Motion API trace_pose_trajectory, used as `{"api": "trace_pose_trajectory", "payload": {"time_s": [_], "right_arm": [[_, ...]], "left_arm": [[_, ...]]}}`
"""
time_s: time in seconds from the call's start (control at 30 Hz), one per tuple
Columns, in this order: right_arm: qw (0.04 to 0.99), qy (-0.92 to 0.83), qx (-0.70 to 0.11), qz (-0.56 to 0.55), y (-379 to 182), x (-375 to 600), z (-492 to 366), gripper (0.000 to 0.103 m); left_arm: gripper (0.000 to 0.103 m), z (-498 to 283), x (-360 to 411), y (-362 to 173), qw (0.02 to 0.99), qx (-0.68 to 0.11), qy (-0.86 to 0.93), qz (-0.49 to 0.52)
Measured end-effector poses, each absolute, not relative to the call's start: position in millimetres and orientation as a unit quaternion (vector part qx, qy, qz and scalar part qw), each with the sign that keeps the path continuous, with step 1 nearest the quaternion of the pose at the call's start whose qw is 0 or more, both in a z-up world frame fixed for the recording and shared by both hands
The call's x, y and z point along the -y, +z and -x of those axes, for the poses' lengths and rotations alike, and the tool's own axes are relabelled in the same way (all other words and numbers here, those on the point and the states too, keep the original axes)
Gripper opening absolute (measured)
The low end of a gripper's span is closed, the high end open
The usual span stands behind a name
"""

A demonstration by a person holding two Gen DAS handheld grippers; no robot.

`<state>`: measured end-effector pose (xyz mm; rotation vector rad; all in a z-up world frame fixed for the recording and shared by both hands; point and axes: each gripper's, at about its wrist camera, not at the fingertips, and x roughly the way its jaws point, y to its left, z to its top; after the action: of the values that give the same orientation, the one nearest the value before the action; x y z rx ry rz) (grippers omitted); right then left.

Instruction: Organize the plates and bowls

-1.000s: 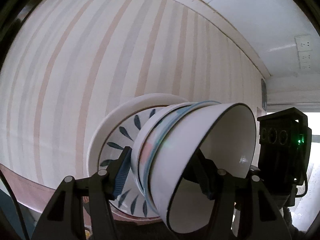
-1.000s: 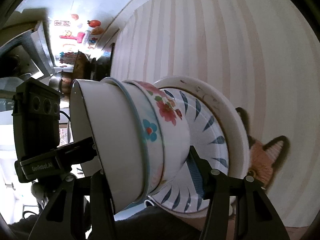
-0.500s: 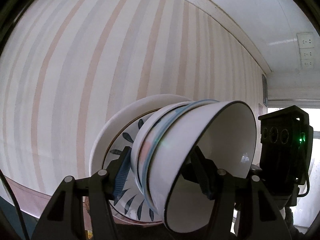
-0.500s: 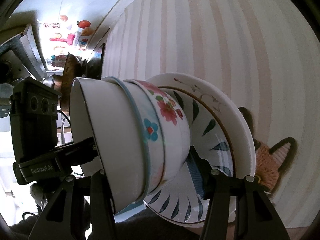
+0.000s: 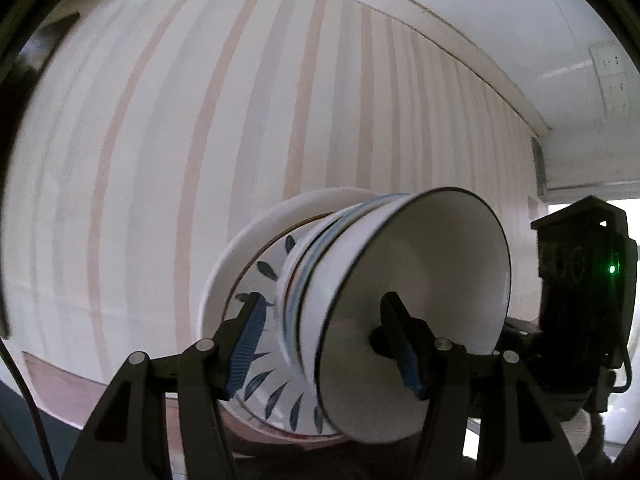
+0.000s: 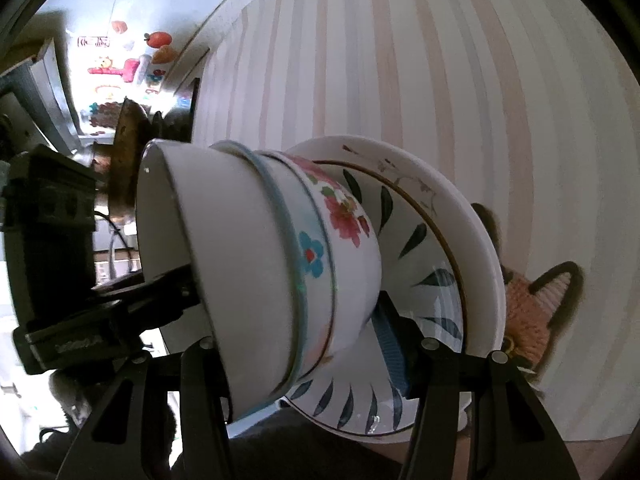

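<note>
A stack of dishes hangs between both grippers, tipped on its side. It is a white plate (image 5: 224, 276), a leaf-patterned plate (image 5: 266, 390) and several nested bowls, the top one white with a dark rim (image 5: 424, 280). My left gripper (image 5: 324, 344) is shut on the stack, one finger (image 5: 246, 344) on the leaf plate, the other (image 5: 404, 352) inside the top bowl. In the right wrist view the floral bowl (image 6: 340, 248), top bowl (image 6: 224, 264), leaf plate (image 6: 424, 292) and white plate (image 6: 476, 240) show. My right gripper (image 6: 304, 344) is shut on the same stack.
A striped tablecloth (image 5: 200, 120) fills the background of both views. A knitted fox coaster (image 6: 528, 312) lies on it behind the plates. The other gripper's black body (image 5: 580, 288) sits right of the stack. Kitchen clutter and stickers (image 6: 128, 68) are at the far left.
The stack has shifted a little against the striped cloth, and the view has swung. Both grippers keep the same hold.
</note>
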<state>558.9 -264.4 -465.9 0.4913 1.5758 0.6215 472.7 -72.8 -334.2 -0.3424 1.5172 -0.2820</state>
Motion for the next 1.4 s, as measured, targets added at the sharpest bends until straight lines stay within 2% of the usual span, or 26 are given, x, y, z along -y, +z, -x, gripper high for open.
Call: {"api": "trace_pose_trajectory", "payload": {"time_s": [0.4, 0.5, 0.53, 0.57, 0.6, 0.63, 0.97, 1.4], "right_arm": [[0.69, 0.239, -0.664, -0.16, -414, 276, -553, 0.057], [0.712, 0.224, -0.651, -0.136, -393, 278, -544, 0.057], [0.717, 0.22, -0.648, -0.133, -387, 279, -542, 0.058], [0.728, 0.21, -0.64, -0.128, -377, 281, -536, 0.062], [0.738, 0.198, -0.634, -0.12, -368, 281, -532, 0.076], [0.746, 0.191, -0.628, -0.115, -361, 281, -529, 0.086], [0.849, 0.106, -0.514, -0.066, -259, 286, -465, 0.094], [0.902, 0.092, -0.419, -0.043, -186, 292, -344, 0.098]], "left_arm": [[0.058, -456, 73, -287, 0.755, -0.642, -0.102, 0.081], [0.062, -447, 74, -272, 0.772, -0.627, -0.089, 0.051], [0.068, -443, 73, -267, 0.78, -0.62, -0.074, 0.038], [0.076, -443, 77, -263, 0.785, -0.616, -0.067, 0.029], [0.091, -440, 77, -259, 0.789, -0.61, -0.063, 0.02], [0.093, -435, 76, -254, 0.795, -0.604, -0.059, 0.017], [0.093, -388, 64, -200, 0.845, -0.533, -0.04, 0.012], [0.093, -259, 63, -116, 0.911, -0.412, 0.005, 0.01]]}}
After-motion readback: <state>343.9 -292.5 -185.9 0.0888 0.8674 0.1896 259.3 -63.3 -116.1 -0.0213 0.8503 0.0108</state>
